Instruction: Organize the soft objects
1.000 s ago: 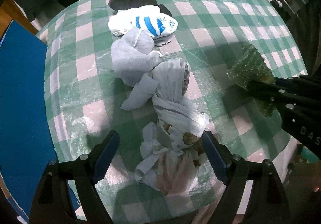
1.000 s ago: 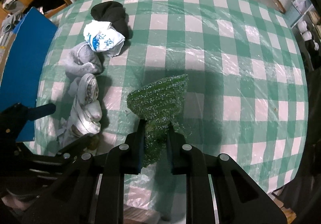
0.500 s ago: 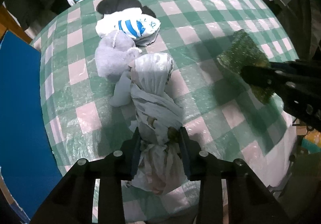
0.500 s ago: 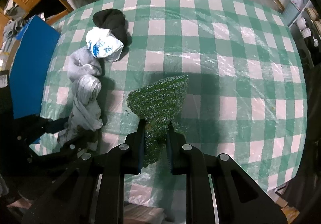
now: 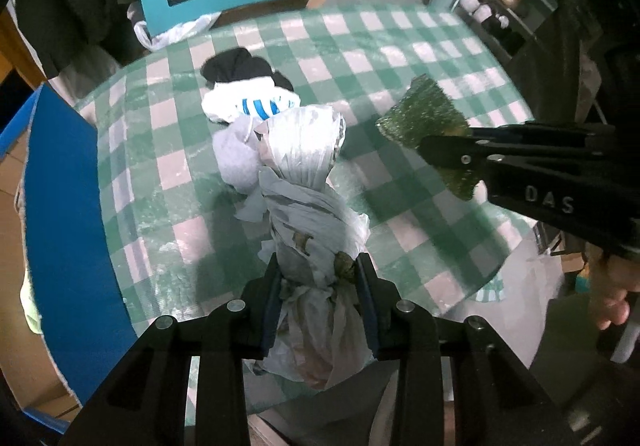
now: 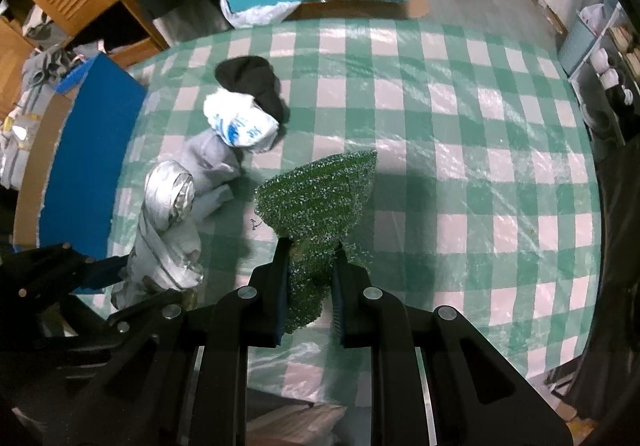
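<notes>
I see the round table (image 6: 460, 150) under its green-and-white checked cloth, with a blue panel (image 5: 68, 230) at its left edge. My left gripper (image 5: 318, 276) is clamped on the twisted white bundle (image 5: 308, 182), lifted off the cloth near the front edge. My right gripper (image 6: 310, 264) pinches the green sparkly cloth (image 6: 320, 190), raised above the table. Behind lie the grey sock (image 6: 208, 154), the white-and-blue bundle (image 6: 240, 124) and the black sock (image 6: 250, 80), touching in a row

Black left tongs (image 5: 318, 270), silver screws, blue-edged pads, "DAS" lettering
</notes>
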A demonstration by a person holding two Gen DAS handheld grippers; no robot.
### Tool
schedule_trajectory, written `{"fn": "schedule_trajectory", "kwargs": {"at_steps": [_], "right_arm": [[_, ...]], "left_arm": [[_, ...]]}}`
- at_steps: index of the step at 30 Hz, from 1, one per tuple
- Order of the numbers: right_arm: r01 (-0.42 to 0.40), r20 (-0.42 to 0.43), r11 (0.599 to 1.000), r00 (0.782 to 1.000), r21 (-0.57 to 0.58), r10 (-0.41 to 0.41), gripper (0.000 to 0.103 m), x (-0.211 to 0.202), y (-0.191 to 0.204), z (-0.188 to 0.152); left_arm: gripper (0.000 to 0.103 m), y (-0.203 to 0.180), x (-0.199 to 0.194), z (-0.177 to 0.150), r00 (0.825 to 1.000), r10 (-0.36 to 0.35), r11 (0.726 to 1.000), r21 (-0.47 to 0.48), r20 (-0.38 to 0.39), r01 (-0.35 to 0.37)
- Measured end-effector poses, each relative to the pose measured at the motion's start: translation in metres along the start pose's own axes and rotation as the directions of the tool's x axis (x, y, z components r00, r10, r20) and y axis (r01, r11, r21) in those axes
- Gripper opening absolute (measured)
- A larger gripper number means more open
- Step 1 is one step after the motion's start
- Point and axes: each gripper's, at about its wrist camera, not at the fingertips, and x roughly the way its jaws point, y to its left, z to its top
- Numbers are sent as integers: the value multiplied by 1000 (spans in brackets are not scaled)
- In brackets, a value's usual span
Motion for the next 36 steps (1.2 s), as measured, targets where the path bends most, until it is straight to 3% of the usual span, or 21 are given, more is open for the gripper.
{"fn": "schedule_trajectory", "kwargs": {"at_steps": [7, 23, 36], "right_arm": [[-15, 39, 1000, 999, -28, 16, 16, -17, 15, 4], [-44, 89, 995, 995, -86, 52, 16, -44, 49, 16], [-70, 88, 985, 993, -160, 85, 16, -46, 99, 26]], "left_arm": [[35, 4, -30, -1, 998, -25, 1000, -6, 52, 25], [35, 37, -74, 1, 987, 69, 997, -51, 143, -62], [35, 77, -103, -13, 972, 130, 988, -113, 196, -109]]}}
